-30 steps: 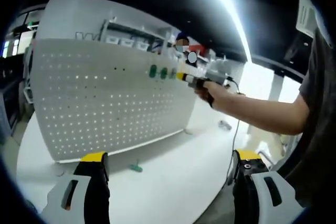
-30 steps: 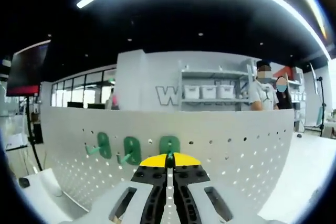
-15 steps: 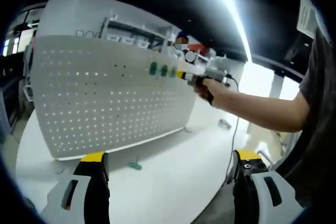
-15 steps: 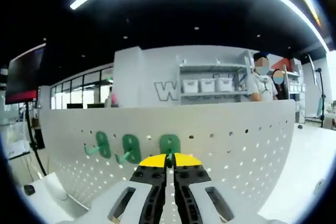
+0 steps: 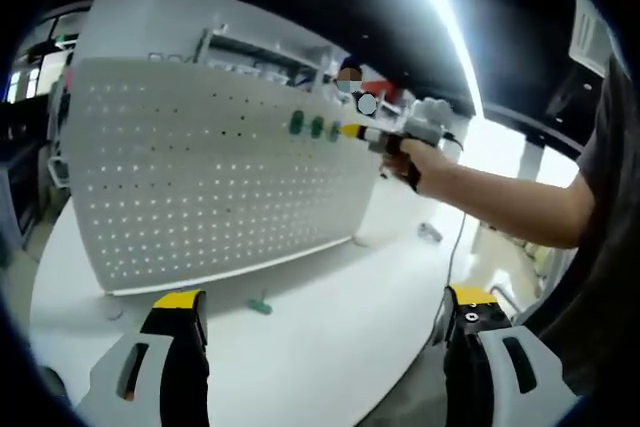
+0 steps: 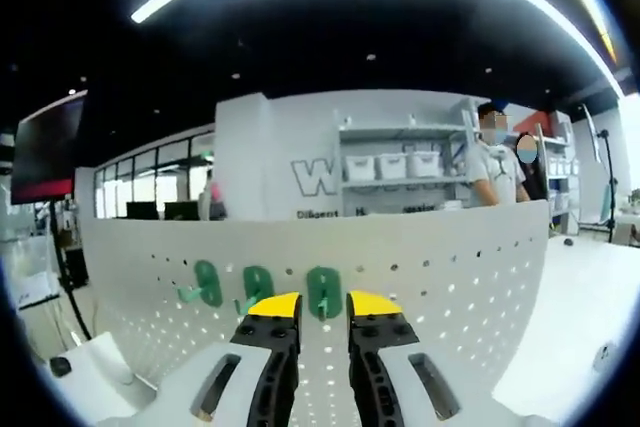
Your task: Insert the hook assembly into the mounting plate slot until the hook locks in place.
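Observation:
A white pegboard mounting plate point(image 5: 210, 177) point(image 6: 440, 277) stands upright on a white table point(image 5: 330, 337). Three green hooks hang in a row near its top: the left hook point(image 6: 207, 284), the middle hook point(image 6: 257, 288) and the right hook point(image 6: 323, 289), also seen as a small row of hooks point(image 5: 316, 127). My right gripper point(image 6: 323, 304) point(image 5: 348, 131), held by a hand, is open, its yellow tips on either side of the right hook and apart from it. My left gripper point(image 5: 325, 299) hangs wide open and holds nothing, low over the table. A loose green hook point(image 5: 260, 305) lies at the board's foot.
The person's forearm point(image 5: 500, 212) reaches in from the right. A small object point(image 5: 430, 235) and a cable lie on the table behind it. Shelves with white bins point(image 6: 395, 167) and two people point(image 6: 495, 162) stand behind the board. A dark object point(image 6: 60, 365) sits low at the left.
My right gripper's jaws have parted and let go of the right hook, which stays on the board. The left gripper's view has barely shifted.

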Demonstrator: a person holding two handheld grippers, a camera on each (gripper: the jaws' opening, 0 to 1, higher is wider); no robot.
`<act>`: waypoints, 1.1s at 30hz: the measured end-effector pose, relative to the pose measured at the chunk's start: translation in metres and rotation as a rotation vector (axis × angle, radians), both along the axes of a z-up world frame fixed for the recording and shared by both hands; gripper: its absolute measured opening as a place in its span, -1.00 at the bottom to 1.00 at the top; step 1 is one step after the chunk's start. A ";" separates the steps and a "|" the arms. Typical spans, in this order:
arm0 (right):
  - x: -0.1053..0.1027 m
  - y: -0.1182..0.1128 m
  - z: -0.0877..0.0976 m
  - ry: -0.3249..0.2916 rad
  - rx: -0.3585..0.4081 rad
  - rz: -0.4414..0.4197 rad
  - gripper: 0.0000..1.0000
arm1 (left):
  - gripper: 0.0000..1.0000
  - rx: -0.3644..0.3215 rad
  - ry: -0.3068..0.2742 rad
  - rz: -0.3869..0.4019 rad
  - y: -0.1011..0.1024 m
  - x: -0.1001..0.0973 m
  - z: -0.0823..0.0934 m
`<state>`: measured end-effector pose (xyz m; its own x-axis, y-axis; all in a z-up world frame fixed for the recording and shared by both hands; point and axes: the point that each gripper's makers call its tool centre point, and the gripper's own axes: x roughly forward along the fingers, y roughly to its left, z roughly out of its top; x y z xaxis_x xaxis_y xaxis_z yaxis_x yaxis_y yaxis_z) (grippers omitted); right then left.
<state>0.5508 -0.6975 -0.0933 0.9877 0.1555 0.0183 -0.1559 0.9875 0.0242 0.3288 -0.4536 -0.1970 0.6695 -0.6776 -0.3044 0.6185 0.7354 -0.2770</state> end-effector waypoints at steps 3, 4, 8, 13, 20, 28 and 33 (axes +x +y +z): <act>-0.010 -0.001 -0.003 0.006 -0.007 -0.004 -0.69 | 1.00 0.002 0.006 0.001 0.000 -0.002 -0.003; -0.012 -0.002 -0.004 0.008 -0.001 -0.003 -0.68 | 1.00 0.002 0.008 0.001 0.000 -0.003 -0.003; -0.025 -0.006 -0.004 0.006 0.000 -0.010 -0.68 | 1.00 0.001 0.009 0.008 0.001 -0.005 -0.003; -0.043 -0.008 -0.010 0.017 -0.010 -0.006 -0.68 | 1.00 -0.003 0.012 0.023 0.004 -0.008 -0.004; -0.074 0.004 -0.025 0.054 -0.032 0.046 -0.67 | 0.99 -0.002 0.013 0.033 0.007 -0.011 -0.004; -0.101 0.026 -0.064 0.135 -0.069 0.130 -0.67 | 0.99 0.004 0.013 0.034 0.007 -0.014 -0.003; -0.118 0.043 -0.092 0.189 -0.089 0.176 -0.67 | 0.99 0.005 0.010 0.036 0.009 -0.015 -0.002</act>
